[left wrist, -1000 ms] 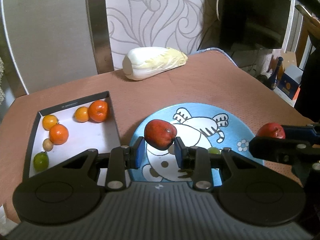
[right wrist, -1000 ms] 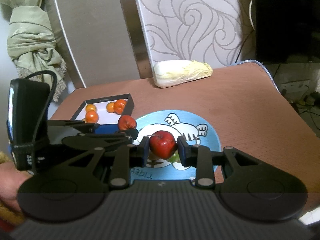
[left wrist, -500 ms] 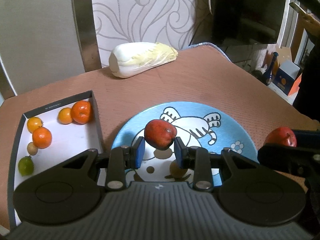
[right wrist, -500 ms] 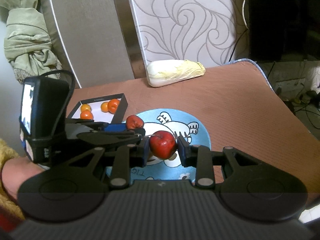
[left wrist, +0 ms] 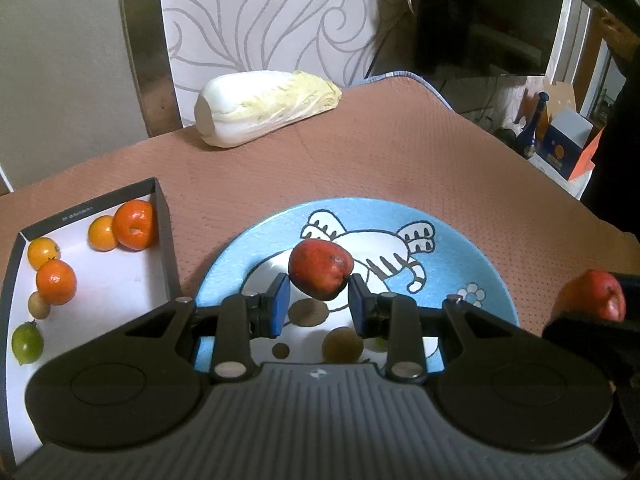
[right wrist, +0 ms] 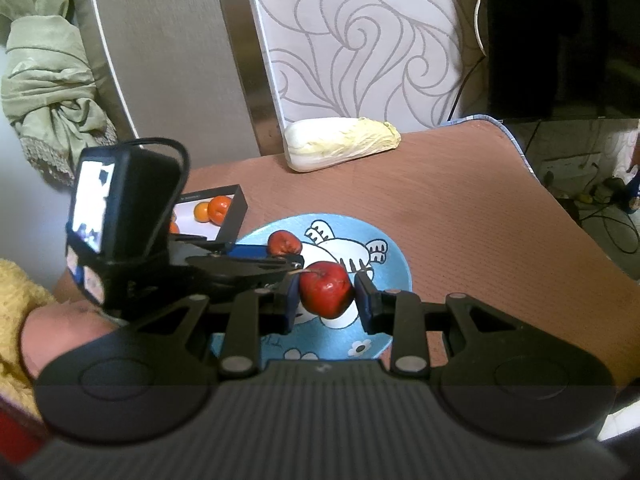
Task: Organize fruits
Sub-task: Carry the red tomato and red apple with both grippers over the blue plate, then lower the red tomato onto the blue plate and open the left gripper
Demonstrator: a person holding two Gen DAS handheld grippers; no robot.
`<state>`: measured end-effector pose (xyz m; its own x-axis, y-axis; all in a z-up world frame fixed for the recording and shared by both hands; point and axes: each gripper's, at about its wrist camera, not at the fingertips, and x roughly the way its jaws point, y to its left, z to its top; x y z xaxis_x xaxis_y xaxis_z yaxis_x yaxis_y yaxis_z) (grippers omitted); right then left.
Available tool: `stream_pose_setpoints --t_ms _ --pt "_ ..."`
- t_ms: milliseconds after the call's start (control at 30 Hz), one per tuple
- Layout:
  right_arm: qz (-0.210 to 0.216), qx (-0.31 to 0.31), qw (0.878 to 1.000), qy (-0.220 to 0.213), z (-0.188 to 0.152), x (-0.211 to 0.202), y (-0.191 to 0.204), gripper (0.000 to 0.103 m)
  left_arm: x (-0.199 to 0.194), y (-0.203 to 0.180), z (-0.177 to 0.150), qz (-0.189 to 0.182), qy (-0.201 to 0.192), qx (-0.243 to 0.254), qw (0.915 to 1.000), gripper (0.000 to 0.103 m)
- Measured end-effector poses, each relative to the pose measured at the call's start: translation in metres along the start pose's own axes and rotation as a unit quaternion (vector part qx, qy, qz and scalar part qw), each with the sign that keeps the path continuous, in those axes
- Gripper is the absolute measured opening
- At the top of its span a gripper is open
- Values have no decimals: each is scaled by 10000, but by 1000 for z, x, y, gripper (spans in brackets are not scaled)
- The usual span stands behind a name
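- Our left tool (left wrist: 319,303) is clamped on a red apple (left wrist: 320,269) at centre frame, held over the blue plate (left wrist: 472,256).
- Our right tool (right wrist: 326,305) grips a second red apple (right wrist: 326,289), also above that plate.
- At lower left, the white tray (left wrist: 120,280) holds oranges (left wrist: 135,225) and a green lime (left wrist: 27,341).
- A cabbage (left wrist: 264,107) lies on the table (left wrist: 400,160), upper centre.

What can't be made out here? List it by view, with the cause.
- Left wrist view: small brown fruit and a green one beside it on the blue plate, half hidden by the left gripper.
- Left wrist view: right gripper's red fruit, blurred at the edge.
- Right wrist view: box contents, mostly blocked by the left gripper's camera.
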<state>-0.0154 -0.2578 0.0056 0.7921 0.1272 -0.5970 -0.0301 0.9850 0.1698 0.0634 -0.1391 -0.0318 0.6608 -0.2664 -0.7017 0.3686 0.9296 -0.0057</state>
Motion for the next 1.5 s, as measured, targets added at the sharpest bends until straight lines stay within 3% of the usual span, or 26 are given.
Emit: stream_pose_setpoints --t_ms 633,1500 --pt "-95 32 9999 10 -4 -8 0 33 7 -12 13 -132 -116 187 9997 37" --pt "32 -46 9997 239 -5 34 -5 33 -36 21 7 91 -410 -61 9991 38"
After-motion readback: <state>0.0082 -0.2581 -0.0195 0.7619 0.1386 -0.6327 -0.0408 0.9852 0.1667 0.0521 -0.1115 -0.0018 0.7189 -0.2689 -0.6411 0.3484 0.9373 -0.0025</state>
